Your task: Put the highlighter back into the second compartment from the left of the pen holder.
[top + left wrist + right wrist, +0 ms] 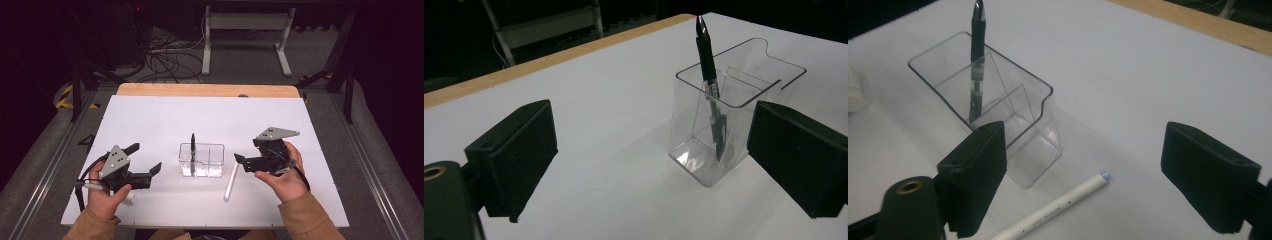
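A clear plastic holder with a divider stands at the table's middle. A black pen stands upright in its left compartment. A white pen lies flat on the table just right of the holder. My left gripper is held left of the holder, open and empty; in the left gripper view its jaws frame the holder and black pen. My right gripper hovers over the white pen's far end, open. In the right gripper view, the white pen lies between and below the jaws, untouched, beside the holder.
The white table top has a wooden strip along its far edge. A small white object lies by the left hand, seen also as the white object in the right gripper view. Cables and a stand sit on the floor beyond.
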Demonstrator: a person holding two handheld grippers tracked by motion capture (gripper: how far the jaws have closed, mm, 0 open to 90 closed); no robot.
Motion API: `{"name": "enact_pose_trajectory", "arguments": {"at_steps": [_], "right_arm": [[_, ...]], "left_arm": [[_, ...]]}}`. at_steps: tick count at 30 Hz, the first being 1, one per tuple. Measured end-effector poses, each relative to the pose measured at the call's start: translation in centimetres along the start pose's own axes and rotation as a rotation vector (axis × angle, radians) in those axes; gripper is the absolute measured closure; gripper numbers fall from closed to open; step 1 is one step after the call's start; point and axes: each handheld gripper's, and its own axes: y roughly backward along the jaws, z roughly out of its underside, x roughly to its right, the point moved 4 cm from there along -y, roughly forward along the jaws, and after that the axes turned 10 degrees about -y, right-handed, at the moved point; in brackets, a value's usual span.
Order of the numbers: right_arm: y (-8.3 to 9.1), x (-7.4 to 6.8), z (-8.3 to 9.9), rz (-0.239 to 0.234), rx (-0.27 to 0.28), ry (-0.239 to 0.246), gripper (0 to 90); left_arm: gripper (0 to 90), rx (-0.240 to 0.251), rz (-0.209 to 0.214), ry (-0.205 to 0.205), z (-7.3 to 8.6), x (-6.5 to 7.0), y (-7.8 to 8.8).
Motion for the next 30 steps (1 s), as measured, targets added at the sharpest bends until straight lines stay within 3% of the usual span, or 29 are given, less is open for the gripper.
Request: {"name": "enact_pose_trajectory", "arguments": {"at_steps": [11,19,24,30], "right_arm": [[-0.7,0.0,0.2,0.066,-0.143,-0.137,39.4],[-1.6,0.1,-0.2,0.104,-0.193,-0.131,42.8],[-1.9,0.1,-0.4,0.102,-0.197,-0.130,42.3],[-2.3,0.3,-0.3,0.094,-0.229,-0.207,45.0]], "left_arm": [[6.6,-0.001,0.007,0.005,0.1,0.1,0.0],[6.6,-0.003,0.000,0.004,0.1,0.0,0.1],[6.6,-0.003,0.000,0.005,0.1,0.0,0.1],[6.5,-0.004,-0.003,0.001,0.1,0.0,0.1]]}}
